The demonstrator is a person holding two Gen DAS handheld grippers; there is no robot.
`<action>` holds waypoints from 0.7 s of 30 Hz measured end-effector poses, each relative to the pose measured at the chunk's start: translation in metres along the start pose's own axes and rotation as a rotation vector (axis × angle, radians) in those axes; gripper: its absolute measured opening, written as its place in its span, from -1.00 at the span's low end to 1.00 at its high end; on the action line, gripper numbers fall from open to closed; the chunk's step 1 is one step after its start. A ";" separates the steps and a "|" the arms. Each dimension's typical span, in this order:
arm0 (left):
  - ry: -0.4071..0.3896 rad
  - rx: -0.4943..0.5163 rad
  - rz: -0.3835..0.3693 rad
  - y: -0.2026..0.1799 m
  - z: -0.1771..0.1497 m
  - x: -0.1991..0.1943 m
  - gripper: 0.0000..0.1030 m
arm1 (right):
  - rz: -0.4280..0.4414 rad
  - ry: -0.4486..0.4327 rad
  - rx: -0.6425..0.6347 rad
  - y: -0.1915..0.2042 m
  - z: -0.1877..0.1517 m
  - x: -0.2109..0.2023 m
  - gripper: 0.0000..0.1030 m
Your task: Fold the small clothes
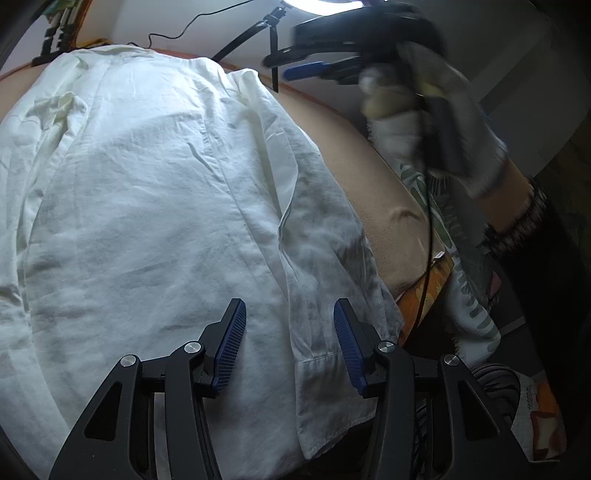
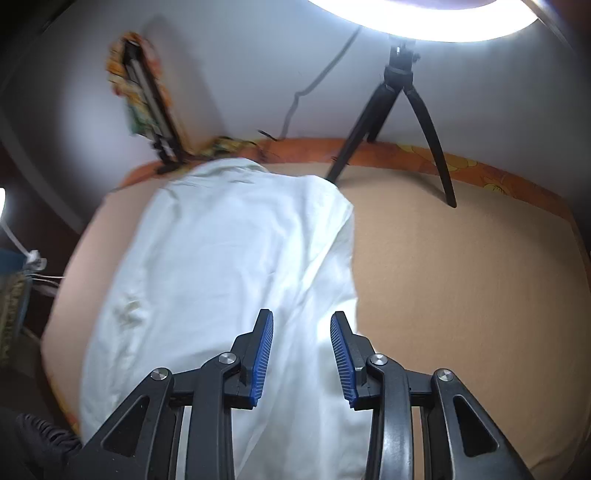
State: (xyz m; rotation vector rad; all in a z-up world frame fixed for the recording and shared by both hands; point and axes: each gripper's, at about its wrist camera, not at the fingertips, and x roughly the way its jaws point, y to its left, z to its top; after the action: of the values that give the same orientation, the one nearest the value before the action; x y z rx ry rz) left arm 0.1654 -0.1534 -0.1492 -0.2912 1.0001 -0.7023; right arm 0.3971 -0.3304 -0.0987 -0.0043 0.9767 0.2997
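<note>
Both tongs apart above a white cotton shirt [image 1: 147, 203].
Left gripper [image 1: 290, 349] straddles the cuffed sleeve [image 1: 325, 369]; right gripper [image 2: 302, 356] hovers over the shirt's edge.

Looks like a home room rigged for recording, not a lab or shop. Work surface is a soft padded top w/ tan cover [image 2: 461, 280], filling centre and right of the right wrist view; orange floral-print fabric trim [image 2: 476, 168] runs along its far edge. Plain white wall [image 2: 229, 70] behind, upper part of frame. Ring light [image 2: 424, 22] glows at top edge, standing on a small black tripod [image 2: 395, 122] w/ legs on the padded top. Thin black cable [image 1: 177, 35] trails along the wall, top of left wrist view. Leaf-print cloth [image 1: 465, 295] hangs at right edge there. Domestic textiles plus ad-hoc lighting.
</note>
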 end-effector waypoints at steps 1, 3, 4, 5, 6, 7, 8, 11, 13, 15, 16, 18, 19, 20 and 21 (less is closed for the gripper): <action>-0.001 0.001 -0.005 -0.001 0.001 0.002 -0.20 | -0.030 0.016 0.004 -0.001 0.007 0.013 -0.44; 0.008 -0.013 -0.022 0.001 0.001 0.009 -0.66 | -0.057 0.038 0.009 -0.001 0.014 0.029 -0.66; 0.011 -0.021 -0.030 0.002 0.002 0.011 -0.75 | -0.069 0.044 0.006 -0.001 0.016 0.035 -0.84; 0.014 -0.031 -0.040 0.003 0.002 0.014 -0.81 | -0.086 0.048 0.001 0.000 0.017 0.039 -0.95; 0.012 -0.037 -0.045 0.004 0.003 0.017 -0.90 | -0.097 0.050 -0.008 0.002 0.018 0.041 -0.97; 0.010 -0.044 -0.053 0.004 0.003 0.018 -0.91 | -0.103 0.048 -0.023 0.005 0.019 0.042 -1.00; 0.010 -0.048 -0.062 0.004 0.003 0.019 -0.94 | -0.115 0.039 -0.043 0.009 0.019 0.040 -1.00; 0.004 -0.046 -0.076 0.003 0.002 0.016 -0.97 | -0.122 0.017 -0.086 0.023 0.022 0.028 -1.00; -0.014 -0.054 -0.084 0.004 0.000 0.007 -0.97 | -0.118 0.006 -0.107 0.033 0.025 0.019 -1.00; -0.030 -0.074 -0.091 0.005 -0.002 -0.002 -0.98 | -0.108 -0.002 -0.137 0.047 0.030 0.014 -1.00; -0.036 -0.084 -0.090 0.006 -0.005 -0.007 -0.98 | -0.105 -0.009 -0.165 0.058 0.032 0.012 -1.00; -0.045 -0.104 -0.090 0.009 -0.007 -0.010 -0.98 | -0.093 -0.010 -0.209 0.075 0.034 0.017 -1.00; -0.044 -0.108 -0.086 0.010 -0.010 -0.011 -0.98 | -0.087 -0.004 -0.231 0.085 0.034 0.023 -1.00; -0.045 -0.108 -0.076 0.010 -0.011 -0.010 -0.98 | -0.084 0.005 -0.249 0.093 0.034 0.032 -1.00; -0.041 -0.113 -0.067 0.013 -0.013 -0.009 -0.98 | -0.080 0.020 -0.265 0.100 0.032 0.041 -1.00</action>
State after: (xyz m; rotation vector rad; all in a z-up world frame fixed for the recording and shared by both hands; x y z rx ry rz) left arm 0.1564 -0.1364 -0.1571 -0.4378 0.9964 -0.6993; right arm 0.4198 -0.2194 -0.1011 -0.2873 0.9481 0.3538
